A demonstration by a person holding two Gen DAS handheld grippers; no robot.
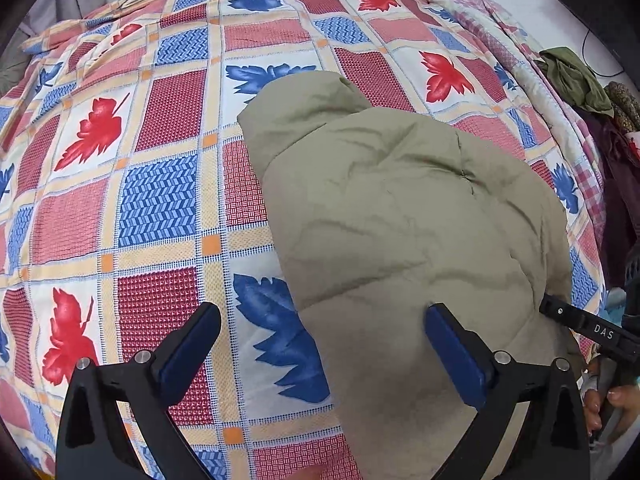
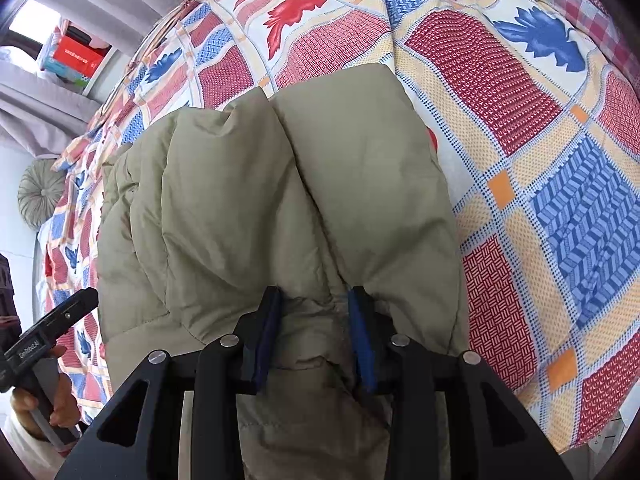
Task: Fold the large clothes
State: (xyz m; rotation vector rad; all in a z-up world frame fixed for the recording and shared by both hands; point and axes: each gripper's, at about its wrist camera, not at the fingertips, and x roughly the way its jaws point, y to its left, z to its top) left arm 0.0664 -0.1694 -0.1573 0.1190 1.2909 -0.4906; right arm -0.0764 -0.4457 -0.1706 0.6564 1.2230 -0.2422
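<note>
The left wrist view looks down on an olive-green padded jacket lying in a puffy heap on a bed covered by a patchwork quilt printed with red and blue leaves, and the left claw stands spread wide above the jacket's near edge, one blue pad over the fabric and the other over the quilt, gripping nothing. In the right wrist view the right claw is drawn narrow and pinches a bunched fold of that jacket between its blue pads, while a hand at the left edge grips the other tool's handle.
</note>
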